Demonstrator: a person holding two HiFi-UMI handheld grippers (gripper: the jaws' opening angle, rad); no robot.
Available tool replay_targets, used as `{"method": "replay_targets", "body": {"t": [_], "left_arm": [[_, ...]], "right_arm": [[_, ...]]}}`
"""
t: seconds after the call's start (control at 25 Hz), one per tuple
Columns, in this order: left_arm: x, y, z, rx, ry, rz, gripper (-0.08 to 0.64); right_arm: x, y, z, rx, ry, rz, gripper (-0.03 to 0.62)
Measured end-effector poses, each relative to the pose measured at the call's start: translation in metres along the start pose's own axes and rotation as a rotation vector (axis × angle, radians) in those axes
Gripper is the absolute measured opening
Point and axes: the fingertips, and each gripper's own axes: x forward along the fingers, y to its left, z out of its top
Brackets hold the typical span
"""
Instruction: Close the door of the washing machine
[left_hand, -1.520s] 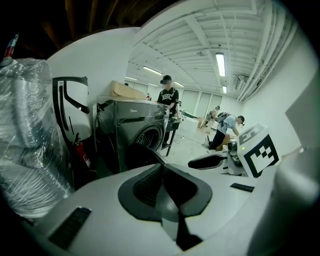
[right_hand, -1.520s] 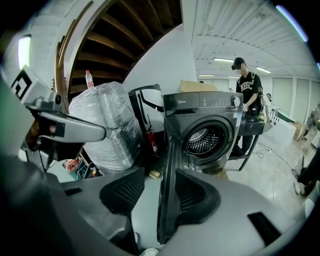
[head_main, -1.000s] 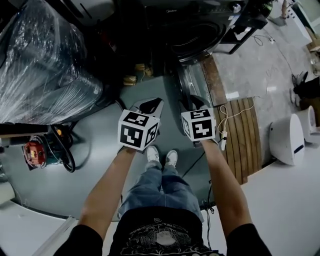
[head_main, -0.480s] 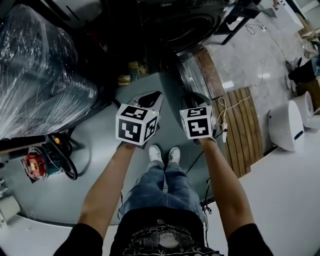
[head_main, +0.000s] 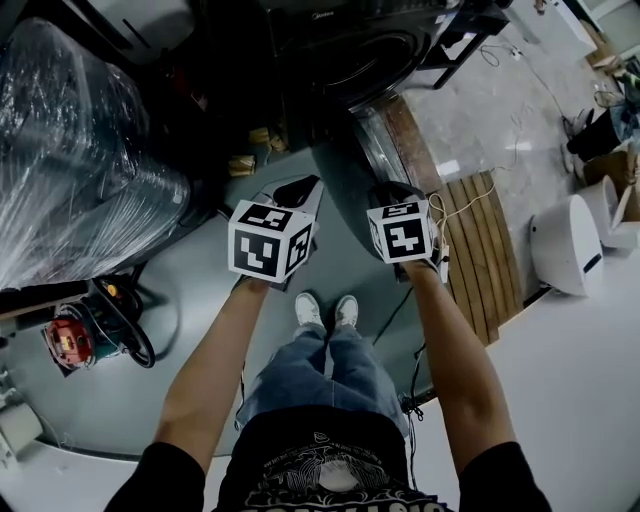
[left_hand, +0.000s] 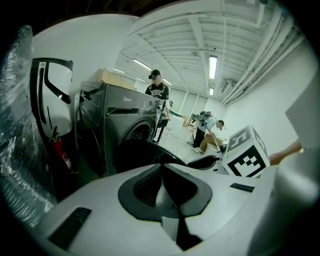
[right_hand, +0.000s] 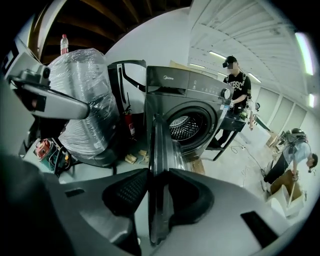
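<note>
Nearest me, the left gripper (left_hand: 161, 169) hangs idle with its jaws closed on nothing, while the right gripper (right_hand: 159, 172) has just been closing its jaws and now pinches the free edge of the door (right_hand: 164, 135). So I'd say the grasp is the step in hand. The door stands upright and edge-on, swung wide out from the washing machine (right_hand: 186, 87); it runs near to far with its hinge at the far end, left of the drum mouth, and next it wants swinging right and away until it latches.
</note>
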Motion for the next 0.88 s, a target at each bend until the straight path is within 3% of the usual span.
{"method": "replay_targets", "body": {"t": [0.4, 0.88], "left_arm": [[0.021, -0.019, 0.013, 0.025, 0.012, -0.018, 0.037], [0.071, -0.047, 0.041, 0.005, 0.010, 0.038, 0.037]], "right_arm": [[0.005, -0.040, 0.001, -0.092, 0.016, 0.057, 0.132], [0.018, -0.098, 0.011, -0.210, 0.021, 0.141, 0.132]]}}
